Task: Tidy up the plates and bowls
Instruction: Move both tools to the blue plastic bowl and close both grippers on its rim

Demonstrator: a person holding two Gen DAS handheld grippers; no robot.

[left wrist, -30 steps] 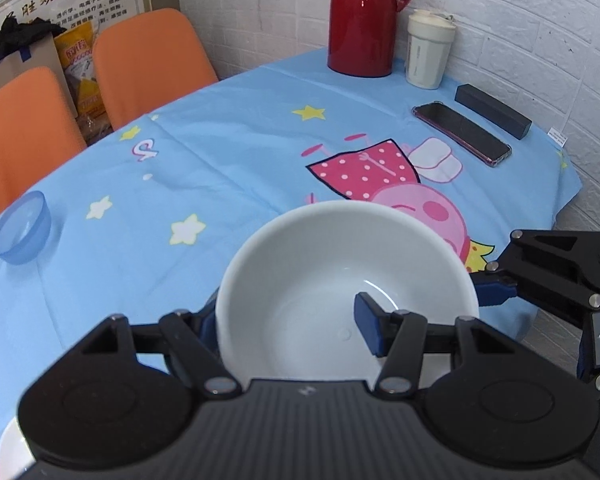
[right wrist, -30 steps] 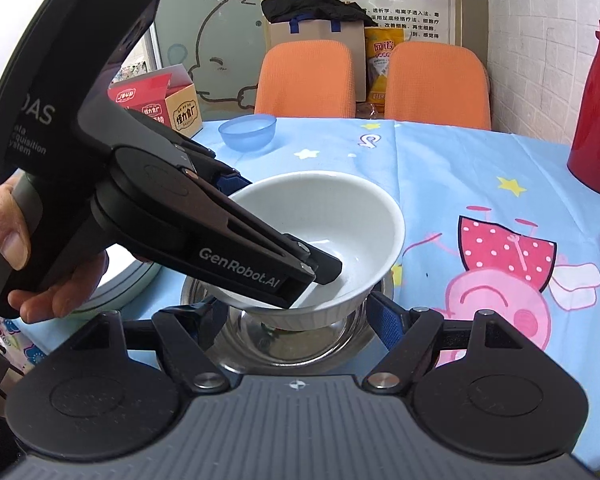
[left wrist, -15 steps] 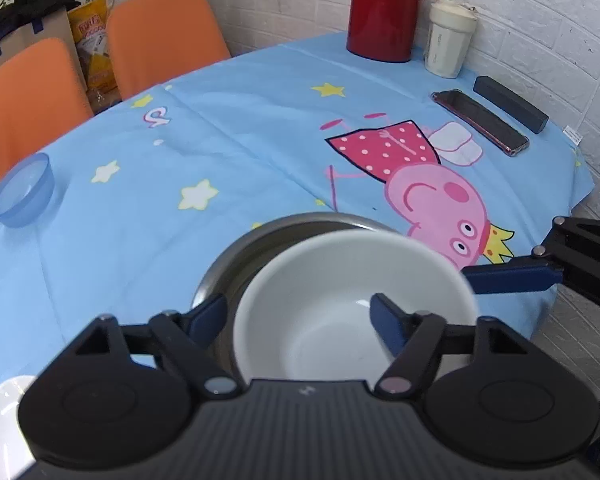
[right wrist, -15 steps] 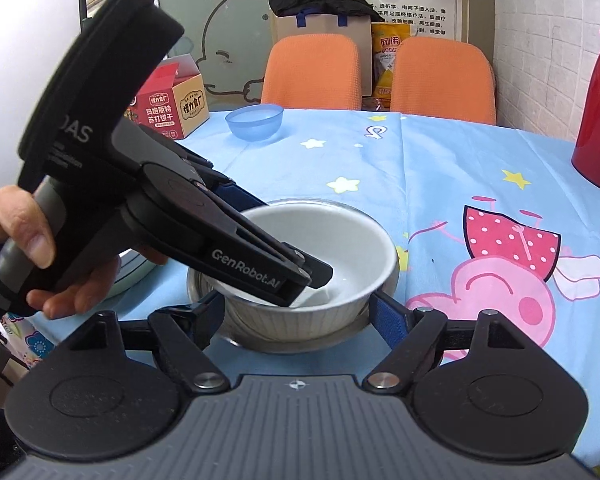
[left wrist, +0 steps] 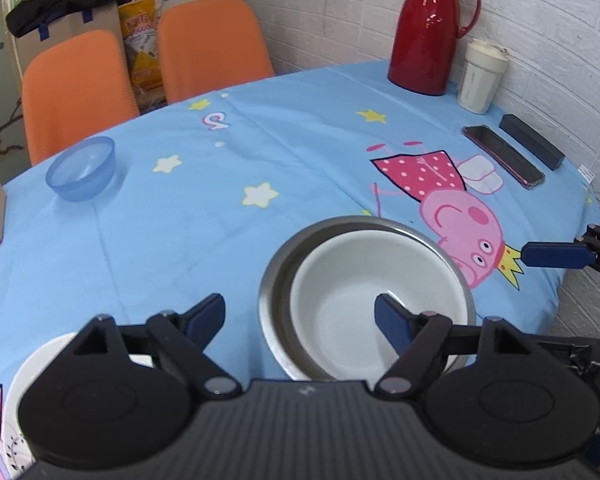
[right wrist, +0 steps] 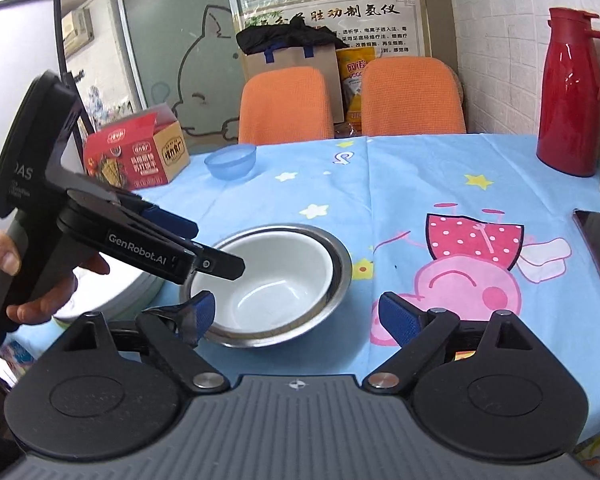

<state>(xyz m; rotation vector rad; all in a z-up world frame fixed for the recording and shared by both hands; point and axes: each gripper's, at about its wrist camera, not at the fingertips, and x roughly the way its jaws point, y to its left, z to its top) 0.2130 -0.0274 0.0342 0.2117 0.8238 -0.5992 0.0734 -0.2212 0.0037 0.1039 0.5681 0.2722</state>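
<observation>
A white bowl is seen nested inside a steel bowl, near the front edge of the table's blue cartoon cloth; the white rim sits just below and inside the steel rim. The left gripper is held spread over the near-left side of the pair: one blue pad hangs above the inside of the white bowl, the other outside the steel rim over the cloth, and nothing is pinched. In the right wrist view this gripper is carried by a hand, its tip over the bowl's left rim. The right gripper is also spread wide, empty, its left pad just beside the steel bowl's near rim and its right pad over the cloth. A white plate lies at the near left. A blue bowl stands well apart at the far left, close to a red carton. A red jug, a white cup and a phone are placed at the far right by the wall.
</observation>
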